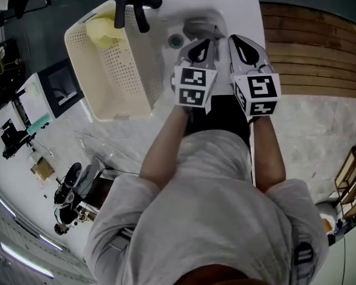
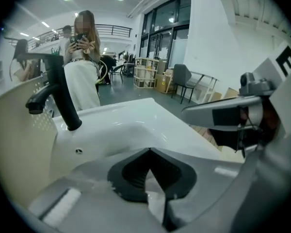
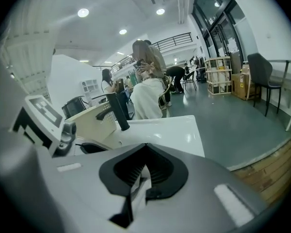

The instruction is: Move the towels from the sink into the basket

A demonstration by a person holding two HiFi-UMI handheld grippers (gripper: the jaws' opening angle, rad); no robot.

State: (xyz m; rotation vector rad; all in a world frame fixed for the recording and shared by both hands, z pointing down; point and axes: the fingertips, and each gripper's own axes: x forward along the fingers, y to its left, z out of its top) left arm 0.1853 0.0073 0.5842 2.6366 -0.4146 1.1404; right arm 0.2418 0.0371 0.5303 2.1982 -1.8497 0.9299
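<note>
Nearest the person, the left tool (image 1: 200,47) and the right tool (image 1: 240,45) are held side by side over the front edge of the white ceramic sink (image 1: 243,5). Each has its jaws pressed together with nothing between them, as each tool's own view confirms. Just beyond their tips, in the basin, lies what looks like a grey crumpled towel (image 1: 202,27), beside the round drain (image 1: 175,40). It seems to be the piece left to move, so the step in hand is judged to be the reach and grasp. To do it well, the nearer tool, probably the left, should spread its jaws before it dips into the basin. It should then come down on a raised fold of the cloth, not on a flat part, and close deep enough to catch several layers so the towel cannot slide out. The lift should go straight up until the hanging cloth clears the basin wall. It should then swing left, passing in front of the black curved faucet (image 1: 136,3), because a trailing corner could snag on the spout. Farther left, touching the sink's side, stands the cream perforated plastic basket (image 1: 127,70), with a yellow towel (image 1: 104,29) already at its far end. The release is best made low over the empty near part.
</note>
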